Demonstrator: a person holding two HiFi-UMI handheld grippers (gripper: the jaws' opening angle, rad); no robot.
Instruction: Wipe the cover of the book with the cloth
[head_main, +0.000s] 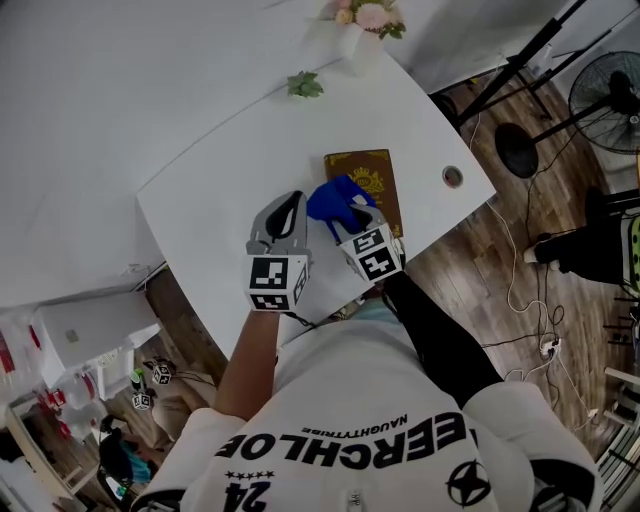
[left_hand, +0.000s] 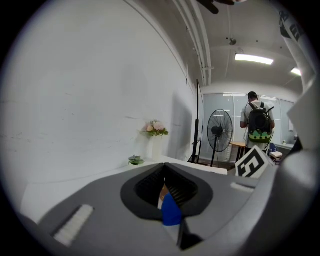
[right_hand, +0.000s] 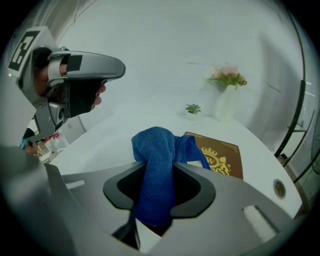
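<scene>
A brown book (head_main: 370, 180) with a gold crest lies on the white table (head_main: 230, 190), near its right front corner. My right gripper (head_main: 352, 222) is shut on a bunched blue cloth (head_main: 336, 199), which hangs over the book's left edge. In the right gripper view the cloth (right_hand: 156, 150) fills the jaws of the right gripper (right_hand: 159, 170), with the book (right_hand: 221, 159) just beyond. My left gripper (head_main: 292, 205) is held above the table left of the cloth. Its jaws are shut on nothing in the left gripper view (left_hand: 165, 175).
A white vase of pink flowers (head_main: 365, 22) and a small green plant (head_main: 305, 85) stand at the table's far edge. A round cable hole (head_main: 453, 177) sits right of the book. A fan (head_main: 610, 90), stands and cables crowd the floor to the right. A person with a backpack (left_hand: 259, 122) stands far off.
</scene>
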